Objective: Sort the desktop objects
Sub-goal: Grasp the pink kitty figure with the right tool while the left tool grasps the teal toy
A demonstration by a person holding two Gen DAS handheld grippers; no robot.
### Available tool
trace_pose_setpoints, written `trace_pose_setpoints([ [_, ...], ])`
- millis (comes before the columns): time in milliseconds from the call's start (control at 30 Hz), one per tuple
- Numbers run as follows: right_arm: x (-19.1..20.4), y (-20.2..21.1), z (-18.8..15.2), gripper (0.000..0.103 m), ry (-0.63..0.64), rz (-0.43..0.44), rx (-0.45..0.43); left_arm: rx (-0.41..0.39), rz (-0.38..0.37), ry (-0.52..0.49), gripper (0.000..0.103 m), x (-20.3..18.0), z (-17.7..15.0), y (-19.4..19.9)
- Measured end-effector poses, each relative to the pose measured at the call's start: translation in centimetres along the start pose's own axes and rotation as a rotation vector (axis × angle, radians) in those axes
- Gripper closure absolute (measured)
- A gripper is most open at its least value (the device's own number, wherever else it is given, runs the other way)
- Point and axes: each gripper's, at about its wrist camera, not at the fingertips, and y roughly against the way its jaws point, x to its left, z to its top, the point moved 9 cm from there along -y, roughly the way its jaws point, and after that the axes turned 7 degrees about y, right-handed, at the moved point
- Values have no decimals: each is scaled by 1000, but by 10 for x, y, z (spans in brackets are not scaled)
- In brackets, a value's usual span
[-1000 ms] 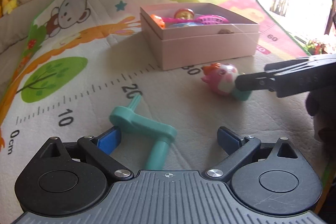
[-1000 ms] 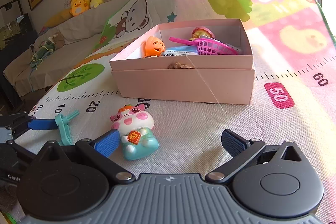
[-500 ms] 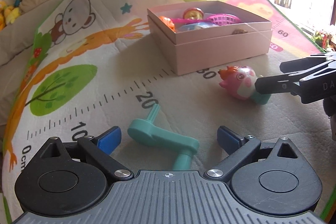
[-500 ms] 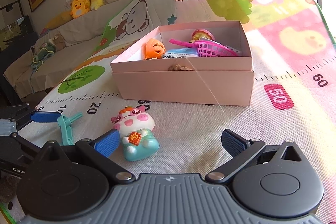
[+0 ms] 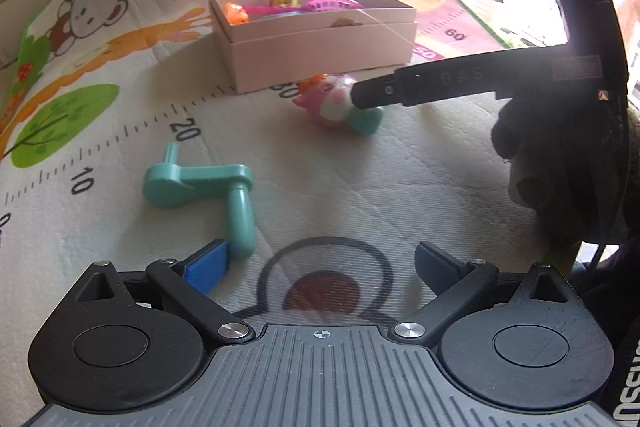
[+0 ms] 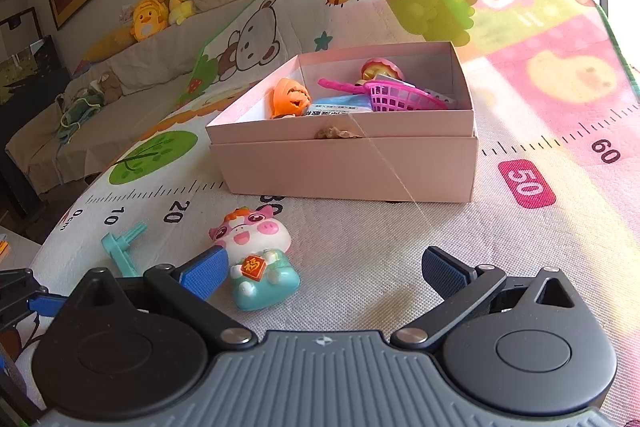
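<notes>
A teal crank-shaped toy (image 5: 208, 187) lies on the play mat, just ahead of my open, empty left gripper (image 5: 320, 265); its handle end is beside the left finger's pad (image 5: 206, 267). It also shows in the right wrist view (image 6: 120, 247). A pink pig figure (image 6: 256, 251) on a teal base lies next to the left fingertip of my open, empty right gripper (image 6: 324, 273); in the left wrist view the pig (image 5: 332, 103) is partly hidden by the right gripper's finger (image 5: 440, 83). A pink open box (image 6: 348, 163) holds several toys.
The box also shows in the left wrist view (image 5: 320, 55). The patterned play mat (image 6: 520, 247) with a ruler print covers the surface. A sofa with plush toys (image 6: 152, 19) stands behind it. The mat's edge drops off at the left.
My left gripper has pulled back and to the right, so the teal crank now lies ahead to its left. My right gripper has edged closer to the pig.
</notes>
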Motion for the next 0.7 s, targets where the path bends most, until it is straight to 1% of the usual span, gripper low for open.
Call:
trace_pose_setpoints([
  [133, -1, 1, 0, 0, -8, -4, -8, -15, -59, -4, 1, -18, 5, -5],
  [167, -2, 2, 0, 0, -11, -5, -10, -22, -66, -10, 1, -20, 6, -4],
  [200, -2, 2, 1, 0, -14, -6, -14, -37, -57, -18, 1, -20, 8, -1],
  [233, -3, 3, 1, 0, -18, -8, -18, -55, -30, -24, 1, -18, 10, 2],
  [267, -3, 3, 1, 0, -21, -8, -22, -75, 18, -24, 1, -13, 13, 5],
  [333, -4, 4, 2, 0, -25, -8, -27, -133, 170, -11, 1, 4, 20, 13],
  [367, -4, 4, 2, 0, -27, -9, -29, -151, 238, 9, 1, 12, 22, 16],
  [400, -4, 4, 2, 0, -27, -9, -32, -153, 299, 47, 1, 21, 24, 17],
  [433, -4, 4, 2, 0, -27, -10, -35, -143, 336, 98, 1, 29, 26, 15],
  [500, -4, 6, 3, 0, -22, -16, -47, -99, 327, 174, 1, 36, 25, 4],
  [567, -3, 10, 4, 0, -8, -20, -62, -53, 325, 201, 1, 39, 23, -9],
  [633, 1, 12, 6, 0, 18, -20, -66, -69, 335, 195, 0, 39, 27, -15],
  [700, 7, 11, 7, 0, 59, -2, -46, -84, 344, 194, 1, 42, 33, -18],
])
